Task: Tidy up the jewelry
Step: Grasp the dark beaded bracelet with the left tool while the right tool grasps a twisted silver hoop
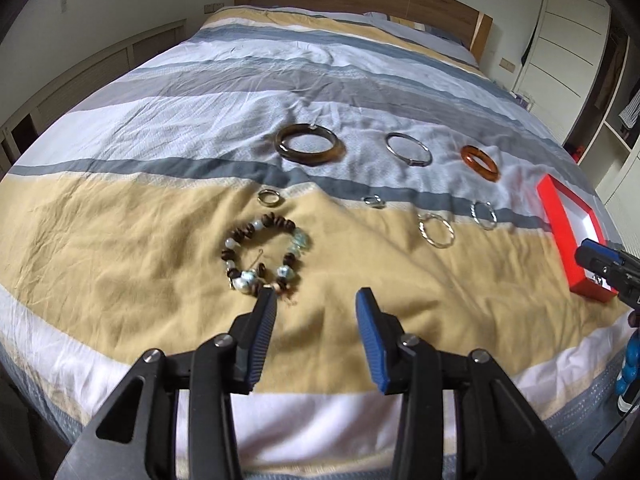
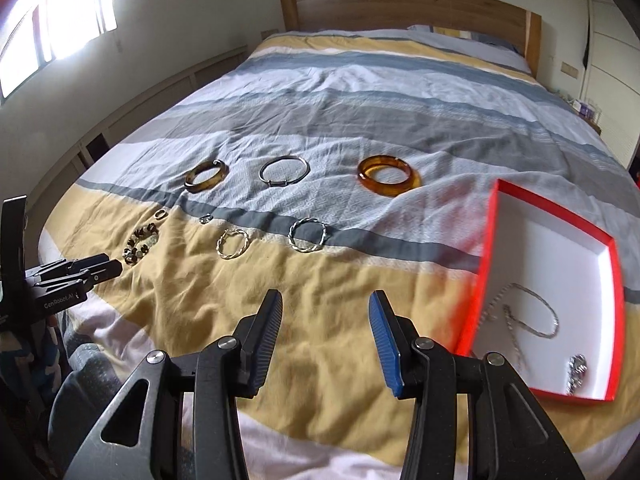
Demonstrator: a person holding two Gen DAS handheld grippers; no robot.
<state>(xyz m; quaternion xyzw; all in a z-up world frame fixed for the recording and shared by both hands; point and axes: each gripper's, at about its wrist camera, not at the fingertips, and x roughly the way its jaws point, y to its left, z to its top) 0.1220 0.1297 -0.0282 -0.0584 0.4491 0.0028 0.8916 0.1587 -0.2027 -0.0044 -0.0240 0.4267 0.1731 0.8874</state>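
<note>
1. The left gripper [image 1: 316,300] hovers low over the yellow band of the striped bedspread [image 1: 120,248], its fingers [image 1: 264,320] spread wide with nothing between them.
2. Just ahead of its left fingertip lies the beaded bracelet [image 1: 262,252], a loop of dark brown and pale blue-white beads; the tip overlaps the bracelet's near edge in this view, and contact cannot be told.
3. The right gripper [image 2: 326,300] is also held over the yellow band, fingers [image 2: 268,324] parted and holding nothing.
4. To its right sits the red jewelry box [image 2: 500,216], open with a white lining; a silver chain [image 2: 532,316] and a small sparkly piece [image 2: 576,368] lie inside.
5. On the white-grey band, in a row: a dark brown bangle [image 1: 310,144], a thin silver bangle [image 1: 408,149] and an amber bangle [image 1: 480,162], all apart from each other.
6. Nearer, along the edge of the yellow band: a small ring [image 1: 270,196], a second small ring [image 1: 373,201], and two twisted silver hoops [image 1: 436,230] [image 1: 484,214] lying side by side.
7. A wooden headboard [image 2: 408,8] closes the far end of the bed.
</note>
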